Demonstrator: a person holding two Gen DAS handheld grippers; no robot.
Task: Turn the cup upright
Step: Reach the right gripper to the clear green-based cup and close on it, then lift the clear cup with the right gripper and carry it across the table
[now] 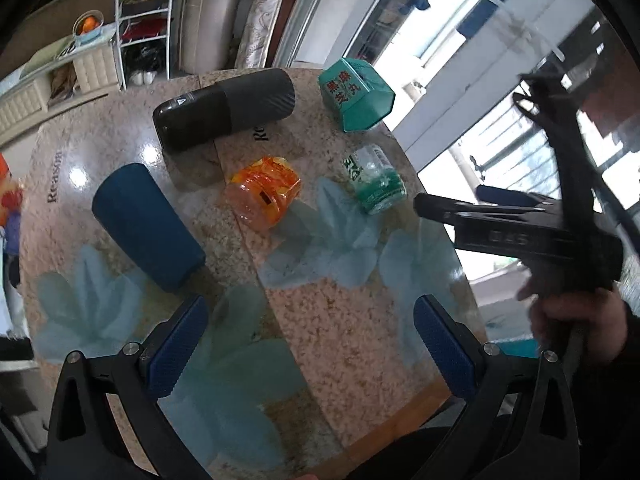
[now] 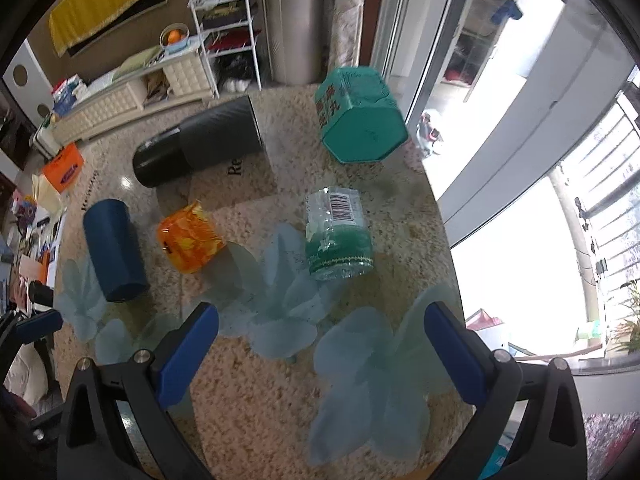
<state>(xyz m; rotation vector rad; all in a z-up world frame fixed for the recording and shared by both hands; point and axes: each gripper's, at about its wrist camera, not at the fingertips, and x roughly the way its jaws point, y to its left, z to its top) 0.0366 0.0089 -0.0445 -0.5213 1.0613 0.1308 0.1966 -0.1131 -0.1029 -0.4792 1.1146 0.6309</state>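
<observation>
Both claws – left (image 1: 310, 344), right (image 2: 322, 354) – apart, empty, above table (image 2: 248, 400); five cups lying, orange cup (image 2: 188, 240) center-left.

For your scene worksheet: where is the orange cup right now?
Orange cup: mid-table in both views, on its side, between the blue cup on its left and the clear green cup on its right.

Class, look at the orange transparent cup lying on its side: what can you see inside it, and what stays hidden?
Through the orange cup's tinted wall only a small dark mark shows; no contents are visible. Whether that mark is inside or on the wall cannot be told. The cup's underside against the table is covered.
</observation>
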